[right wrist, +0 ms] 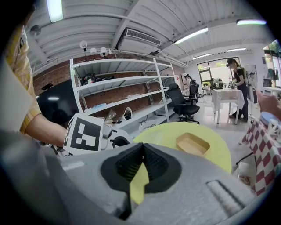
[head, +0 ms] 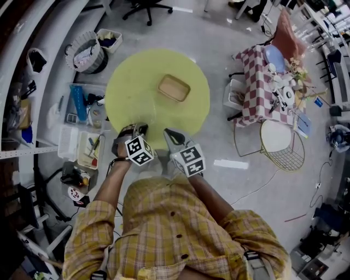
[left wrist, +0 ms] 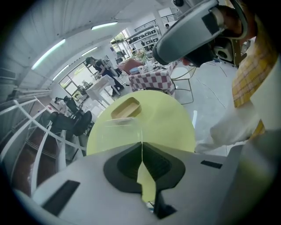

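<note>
A shallow wooden tray (head: 174, 87) (left wrist: 125, 108) (right wrist: 192, 144) lies past the middle of a round yellow table (head: 131, 82) (left wrist: 171, 123) (right wrist: 219, 154). My left gripper (head: 141, 129) (left wrist: 142, 143) hovers over the table's near edge. Its jaws are shut on the edge of a thin clear plastic piece (left wrist: 118, 132) (head: 146, 116) that sticks out toward the tray. Just to its right, my right gripper (head: 168, 133) (right wrist: 142, 146) is shut with nothing between its jaws. It points across the table, with the left gripper's marker cube (right wrist: 85, 134) beside it.
A red-checked table (head: 257, 82) with dishes stands to the right, and a round wire side table (head: 281, 143) is nearer. Plastic bins (head: 82, 117) and a basket (head: 86, 53) crowd the floor at the left. An office chair (head: 147, 6) sits beyond, and a person (right wrist: 239, 83) stands far off.
</note>
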Demonstrator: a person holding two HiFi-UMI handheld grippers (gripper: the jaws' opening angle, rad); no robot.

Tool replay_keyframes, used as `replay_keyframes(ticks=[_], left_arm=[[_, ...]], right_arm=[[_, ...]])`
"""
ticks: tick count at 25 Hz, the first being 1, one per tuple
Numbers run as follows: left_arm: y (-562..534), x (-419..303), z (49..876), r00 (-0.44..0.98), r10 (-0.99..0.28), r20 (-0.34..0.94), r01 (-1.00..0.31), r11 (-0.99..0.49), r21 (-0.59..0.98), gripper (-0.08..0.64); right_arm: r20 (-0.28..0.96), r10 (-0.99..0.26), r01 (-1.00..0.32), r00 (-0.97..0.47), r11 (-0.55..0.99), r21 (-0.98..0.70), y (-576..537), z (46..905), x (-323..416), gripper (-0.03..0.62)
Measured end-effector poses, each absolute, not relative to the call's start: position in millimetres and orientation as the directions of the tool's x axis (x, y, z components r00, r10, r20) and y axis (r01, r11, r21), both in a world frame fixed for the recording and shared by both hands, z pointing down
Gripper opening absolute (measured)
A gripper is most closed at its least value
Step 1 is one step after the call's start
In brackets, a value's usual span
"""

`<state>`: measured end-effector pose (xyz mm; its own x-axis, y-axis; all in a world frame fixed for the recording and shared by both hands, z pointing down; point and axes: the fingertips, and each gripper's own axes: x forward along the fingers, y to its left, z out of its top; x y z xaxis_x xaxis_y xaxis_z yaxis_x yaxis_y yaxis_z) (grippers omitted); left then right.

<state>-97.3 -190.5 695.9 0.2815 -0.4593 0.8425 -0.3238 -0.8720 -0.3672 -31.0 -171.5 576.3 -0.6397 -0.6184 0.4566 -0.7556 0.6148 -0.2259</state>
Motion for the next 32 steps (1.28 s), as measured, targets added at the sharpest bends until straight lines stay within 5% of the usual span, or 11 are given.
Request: replay_keyframes(ticks=[32], left_arm=[[-201, -96, 593, 0.459, -0.638, 0.618, -0.733, -0.666, -0.142, 0.012]], right_arm=[[0.387, -0.677, -0.771, -0.626, 0.614, -0.172, -191, 532, -28, -0.003]])
